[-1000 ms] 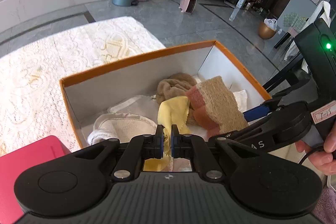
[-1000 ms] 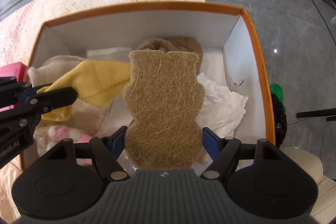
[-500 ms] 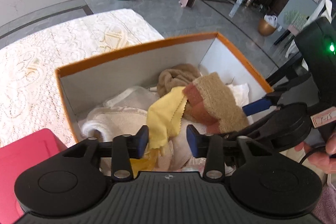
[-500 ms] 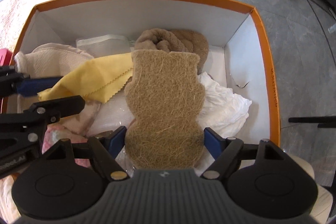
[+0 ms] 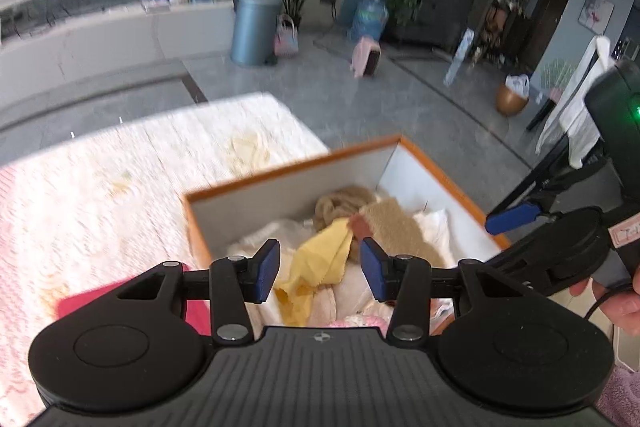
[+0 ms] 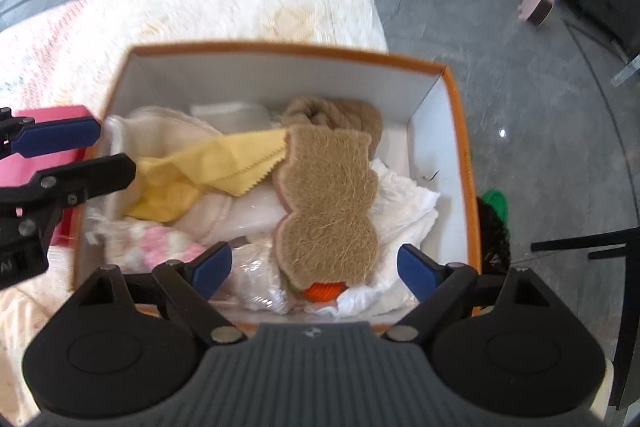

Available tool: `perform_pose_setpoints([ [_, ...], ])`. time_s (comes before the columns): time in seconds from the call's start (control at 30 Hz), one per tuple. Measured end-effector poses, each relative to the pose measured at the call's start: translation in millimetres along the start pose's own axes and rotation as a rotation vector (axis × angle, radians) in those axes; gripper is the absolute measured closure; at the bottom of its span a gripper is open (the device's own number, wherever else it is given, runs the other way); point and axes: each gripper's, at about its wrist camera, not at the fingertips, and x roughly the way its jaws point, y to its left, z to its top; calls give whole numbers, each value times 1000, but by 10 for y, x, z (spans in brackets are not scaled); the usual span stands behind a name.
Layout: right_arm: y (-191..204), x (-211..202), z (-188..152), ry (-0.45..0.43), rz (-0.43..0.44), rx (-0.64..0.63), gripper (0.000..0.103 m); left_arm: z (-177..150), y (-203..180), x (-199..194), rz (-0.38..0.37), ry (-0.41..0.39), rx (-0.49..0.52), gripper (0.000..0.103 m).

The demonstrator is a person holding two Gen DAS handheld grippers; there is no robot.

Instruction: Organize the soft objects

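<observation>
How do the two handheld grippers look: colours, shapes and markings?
Both the left gripper and the right gripper are black, with a ribbed centre, two round discs and blue-padded jaws. The right gripper's handle carries a green light and a pink label.

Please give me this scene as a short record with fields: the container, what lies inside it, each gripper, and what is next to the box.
container: orange-rimmed white cardboard box, open on top, on a lace tablecloth
contents: yellow zigzag-edged cloth, tan fibrous gourd-shaped scrubber, brown rolled towel, white crumpled cloth, pink-and-white fluffy cloth
left gripper: jaws opening, nothing between them
right gripper: jaws opening, above the scrubber, not touching it
beside box: flat red object
</observation>
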Motion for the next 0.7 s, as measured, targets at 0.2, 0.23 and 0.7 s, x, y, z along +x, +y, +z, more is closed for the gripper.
perform_pose_setpoints([
  [0.2,249,-734,-215,-169,5,12,15,-79,-74,-725,58,-153,38,54],
  [0.23,296,-877,-265,-204,16,16,15,-119,-96,-845,81,-181,57,54],
  [0.7,1399,-1760,-1316,-690,5,65,15,-937,-64,-1839,407,-444,47,61],
])
